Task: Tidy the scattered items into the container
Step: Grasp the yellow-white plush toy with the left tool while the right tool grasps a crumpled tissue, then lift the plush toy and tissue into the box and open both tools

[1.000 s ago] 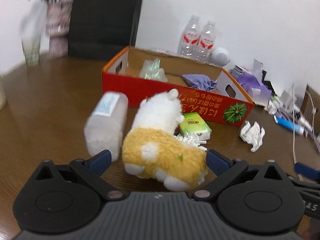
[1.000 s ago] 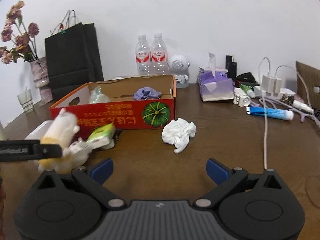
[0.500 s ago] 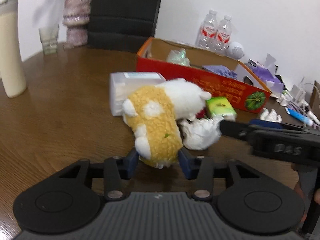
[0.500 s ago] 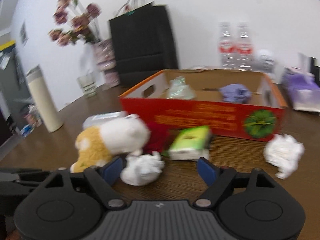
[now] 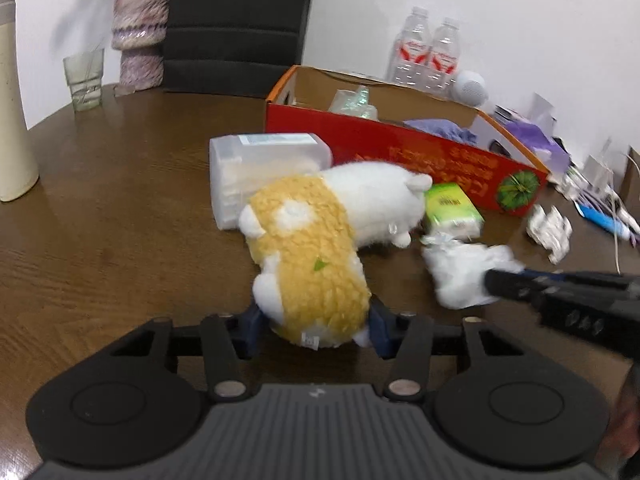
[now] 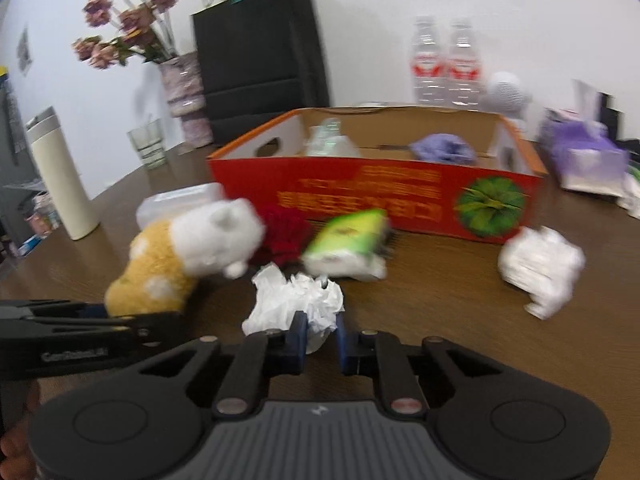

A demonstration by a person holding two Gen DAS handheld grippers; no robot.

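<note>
— Bright, even indoor light in both views; soft, faint shadows only, as under the plush toy point(image 5: 316, 236) on the wooden table point(image 5: 100, 240). No harsh glare, just a mild sheen on the wood.

— Sharpness? Poor in the right wrist view: heavy motion smear across the red box point(image 6: 376, 196) and the far crumpled tissue point(image 6: 540, 268). Crisper on the left. Strong fisheye bending and black corners throughout.

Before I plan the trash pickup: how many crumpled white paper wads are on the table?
2: one crumpled paper wad between the right gripper's fingers, another wad lying beside the box's front right corner. More could be hidden.
</note>
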